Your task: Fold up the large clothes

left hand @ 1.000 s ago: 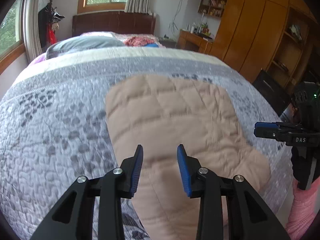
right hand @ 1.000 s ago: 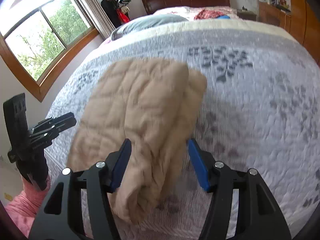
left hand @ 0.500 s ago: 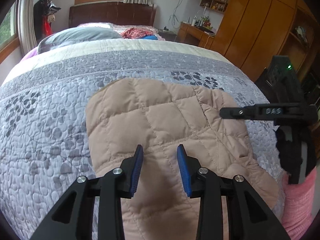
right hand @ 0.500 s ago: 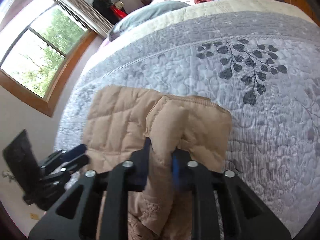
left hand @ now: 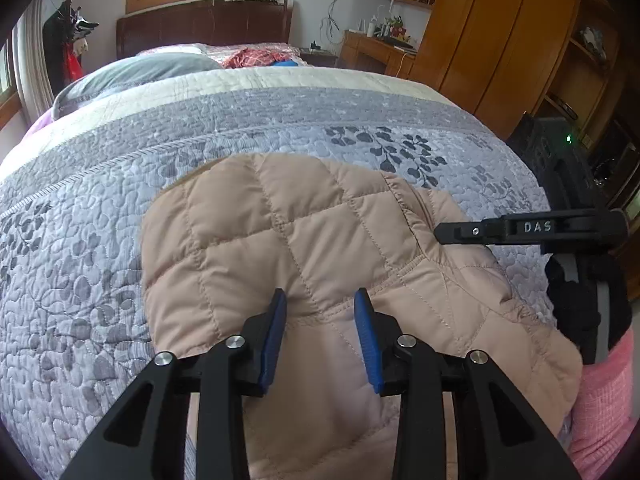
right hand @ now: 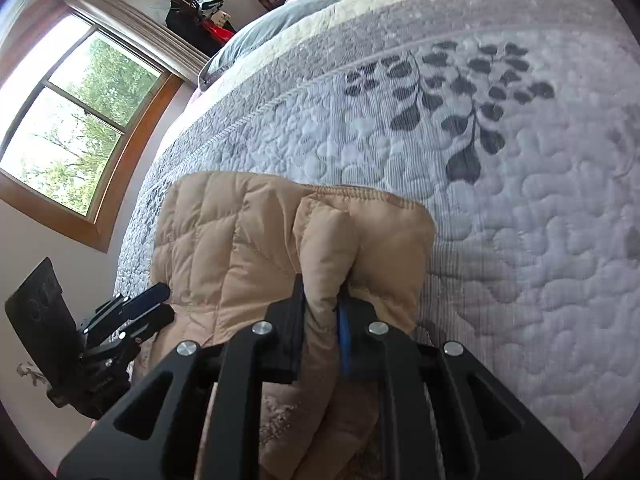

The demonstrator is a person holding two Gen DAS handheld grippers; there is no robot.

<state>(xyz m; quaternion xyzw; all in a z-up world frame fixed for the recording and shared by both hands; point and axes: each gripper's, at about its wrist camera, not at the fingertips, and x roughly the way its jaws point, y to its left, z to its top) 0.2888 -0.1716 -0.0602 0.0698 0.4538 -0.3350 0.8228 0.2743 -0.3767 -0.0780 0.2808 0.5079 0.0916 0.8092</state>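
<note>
Pinching puffy quilted tan jacket [right hand: 240, 240] — right hand-held gripper [right hand: 322, 300], stitched bedspread [right hand: 520, 200]

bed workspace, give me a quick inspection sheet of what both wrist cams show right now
Surface: grey quilted bedspread with leaf print, covering the bed.
Job's things: beige quilted jacket lying on the bedspread, near edge bunched.
Clutter: grey pillow and red patterned cloth at the head end.
Grippers: left gripper open over the jacket; right gripper shut on a jacket fold.
Cables: white cords hanging on the far wall.
Surroundings: window, wooden wardrobe, desk, coat rack.
</note>
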